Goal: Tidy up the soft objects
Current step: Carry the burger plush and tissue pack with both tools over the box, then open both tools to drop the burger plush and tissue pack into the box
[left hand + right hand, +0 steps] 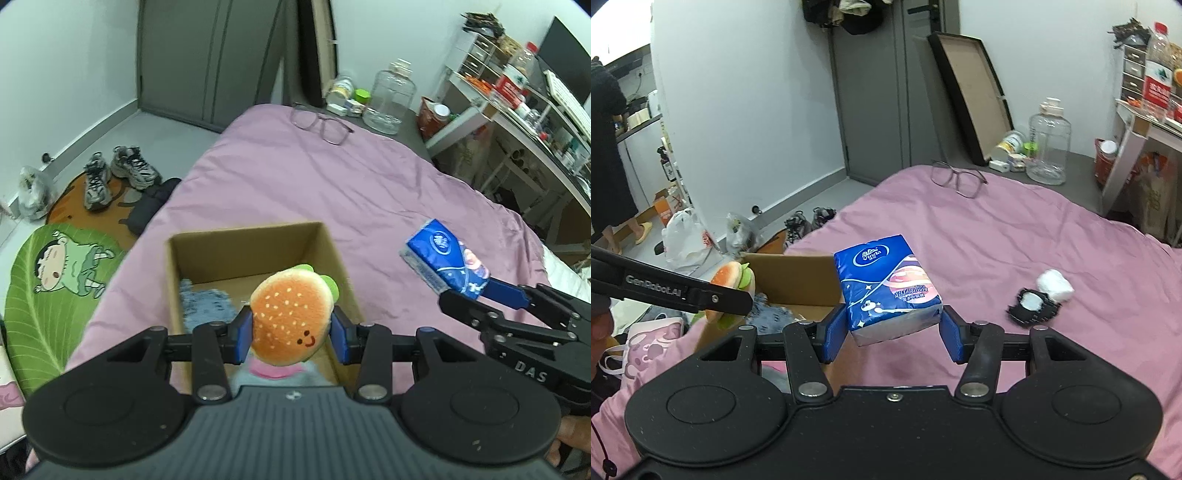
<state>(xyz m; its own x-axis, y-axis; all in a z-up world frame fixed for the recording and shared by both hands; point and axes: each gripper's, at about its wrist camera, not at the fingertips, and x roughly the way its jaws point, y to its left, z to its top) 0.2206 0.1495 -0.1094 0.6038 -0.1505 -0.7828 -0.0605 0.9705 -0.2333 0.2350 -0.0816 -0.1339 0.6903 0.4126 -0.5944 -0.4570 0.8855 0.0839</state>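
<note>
Gripping a burger plush over the box rim, left fingers (right fingers clamp tissues).

One cardboard box on bed. One burger plush. One blue tissue pack. Two grippers: left gripper, right gripper. One blue-grey cloth inside box. One pair of glasses. One large clear jar. Two sneakers on floor. One white wad, one black pad on bed.
</note>
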